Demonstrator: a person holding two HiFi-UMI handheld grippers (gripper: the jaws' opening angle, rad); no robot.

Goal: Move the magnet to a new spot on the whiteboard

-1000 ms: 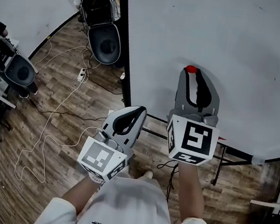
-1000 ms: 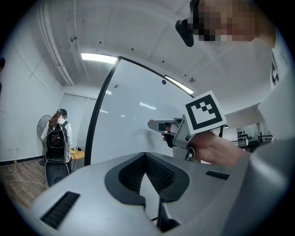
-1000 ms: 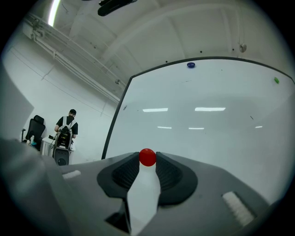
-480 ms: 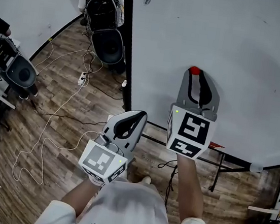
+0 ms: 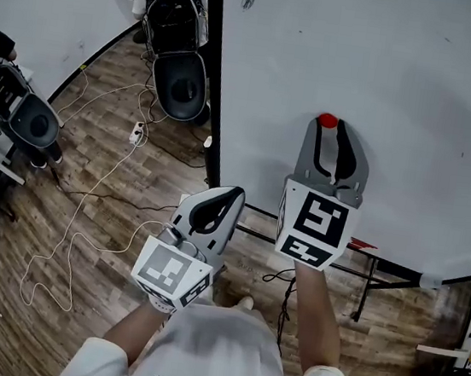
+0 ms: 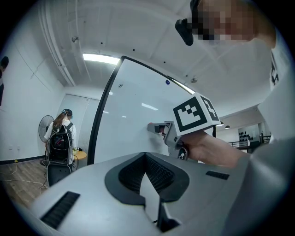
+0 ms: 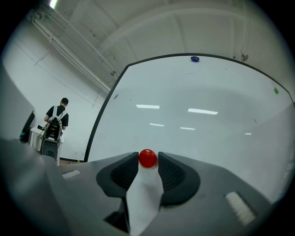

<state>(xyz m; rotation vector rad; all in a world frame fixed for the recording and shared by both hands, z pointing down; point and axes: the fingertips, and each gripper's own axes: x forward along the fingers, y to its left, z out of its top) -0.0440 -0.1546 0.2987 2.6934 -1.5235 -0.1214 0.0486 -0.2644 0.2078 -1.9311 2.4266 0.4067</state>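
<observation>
As right hand-held gripper (image 5: 327, 125) opens around round red magnet (image 7: 147, 158) on whiteboard (image 5: 405, 76), pad may drag it; left hand-held gripper (image 6: 145, 155) closed.

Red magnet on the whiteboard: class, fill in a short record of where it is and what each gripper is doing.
Red magnet: on the whiteboard
Right gripper: jaws opening, magnet between their tips
Left gripper: shut, empty, away from the board
Also on board: blue magnet, near the top edge
</observation>
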